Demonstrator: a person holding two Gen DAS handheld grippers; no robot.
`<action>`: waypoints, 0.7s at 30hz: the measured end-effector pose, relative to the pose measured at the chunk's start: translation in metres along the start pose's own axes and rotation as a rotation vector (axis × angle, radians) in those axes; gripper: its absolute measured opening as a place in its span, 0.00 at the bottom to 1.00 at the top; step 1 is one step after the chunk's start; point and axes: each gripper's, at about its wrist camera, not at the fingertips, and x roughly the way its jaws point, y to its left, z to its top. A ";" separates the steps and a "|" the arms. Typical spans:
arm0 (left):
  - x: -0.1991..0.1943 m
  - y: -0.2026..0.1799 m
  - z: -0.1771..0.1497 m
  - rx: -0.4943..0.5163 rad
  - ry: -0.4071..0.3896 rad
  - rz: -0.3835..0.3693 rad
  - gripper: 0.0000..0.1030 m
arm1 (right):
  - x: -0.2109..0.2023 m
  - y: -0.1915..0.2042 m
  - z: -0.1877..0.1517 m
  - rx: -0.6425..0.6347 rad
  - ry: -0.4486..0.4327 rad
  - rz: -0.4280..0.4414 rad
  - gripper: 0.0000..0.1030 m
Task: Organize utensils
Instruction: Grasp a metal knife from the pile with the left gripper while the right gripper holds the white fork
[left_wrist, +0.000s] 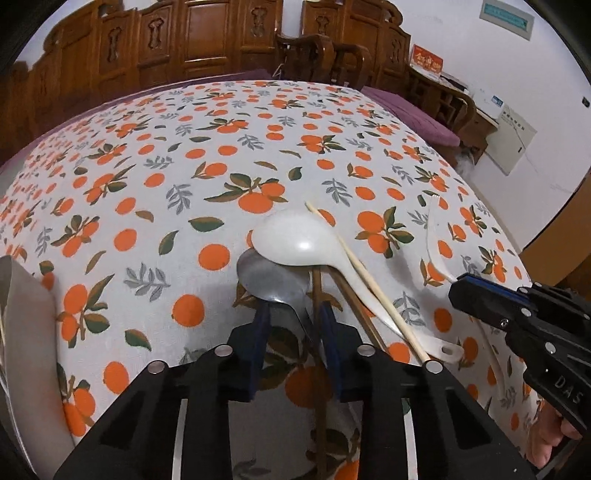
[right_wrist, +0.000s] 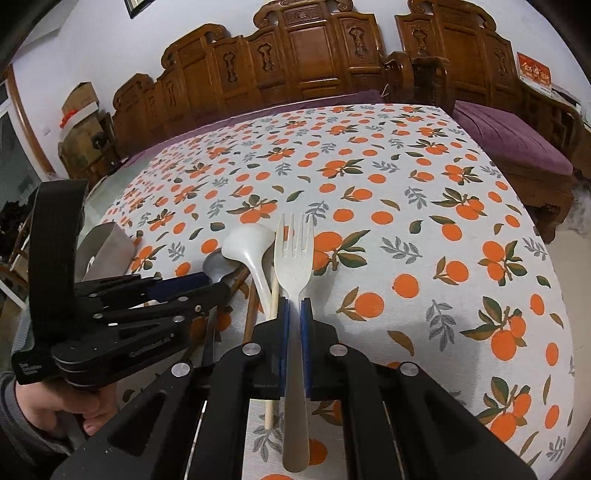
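A metal spoon (left_wrist: 271, 282) lies on the orange-print tablecloth (left_wrist: 184, 184) with a white ladle-shaped spoon (left_wrist: 295, 238) across it, a pale chopstick (left_wrist: 369, 284) and brown chopsticks (left_wrist: 318, 332) beside it. My left gripper (left_wrist: 293, 317) is open, its fingers straddling the metal spoon's neck and a brown chopstick. My right gripper (right_wrist: 294, 314) is shut on a white plastic fork (right_wrist: 294, 266), tines pointing forward, just right of the pile. The fork also shows in the left wrist view (left_wrist: 436, 236). The left gripper (right_wrist: 218, 290) shows in the right wrist view.
A grey metal container (right_wrist: 107, 251) stands at the table's left edge, also in the left wrist view (left_wrist: 22, 295). Carved wooden benches (right_wrist: 295, 55) with purple cushions (right_wrist: 517, 136) surround the table. The tablecloth stretches far ahead of both grippers.
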 end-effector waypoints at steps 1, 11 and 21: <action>0.000 0.000 0.000 -0.002 0.000 -0.019 0.18 | 0.000 0.000 0.000 0.000 0.000 0.001 0.08; -0.016 0.006 -0.007 0.004 0.008 -0.015 0.02 | 0.003 0.013 0.002 -0.022 0.004 0.010 0.08; -0.053 0.012 -0.015 0.039 -0.030 0.021 0.01 | 0.000 0.035 0.003 -0.053 -0.006 0.007 0.07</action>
